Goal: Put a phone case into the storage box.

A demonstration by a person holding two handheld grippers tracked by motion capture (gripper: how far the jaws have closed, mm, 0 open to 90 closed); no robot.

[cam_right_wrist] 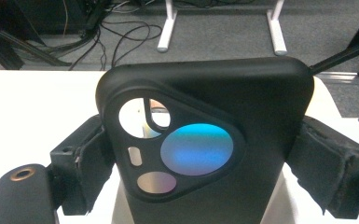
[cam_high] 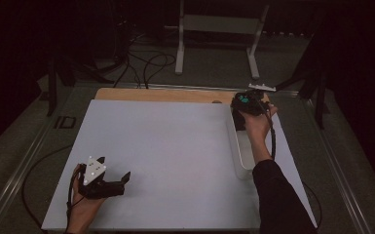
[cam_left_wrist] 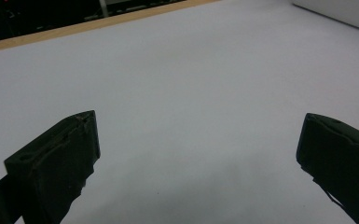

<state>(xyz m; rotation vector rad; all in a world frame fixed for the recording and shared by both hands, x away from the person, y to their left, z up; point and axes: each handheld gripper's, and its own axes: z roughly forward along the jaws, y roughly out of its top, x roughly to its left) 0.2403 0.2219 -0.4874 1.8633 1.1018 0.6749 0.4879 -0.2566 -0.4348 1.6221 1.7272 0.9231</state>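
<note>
A black phone case (cam_right_wrist: 242,102) with round camera cut-outs stands upright between the jaws of my right gripper (cam_right_wrist: 203,154), which is shut on its two long sides. In the high view the right gripper (cam_high: 248,105) holds the case (cam_high: 244,99) at the far right of the table, over the far end of a white tray (cam_high: 241,151). My left gripper (cam_high: 114,167) rests low at the near left of the white mat (cam_high: 175,146). Its jaws are spread wide, and the left gripper (cam_left_wrist: 198,140) has only bare mat between them.
A wooden board edge (cam_high: 160,94) runs along the far side of the mat. Beyond the table are a white stand's legs (cam_high: 180,58) and loose cables (cam_high: 148,66) on the floor. The white tray's corner (cam_left_wrist: 340,11) shows far off in the left gripper view.
</note>
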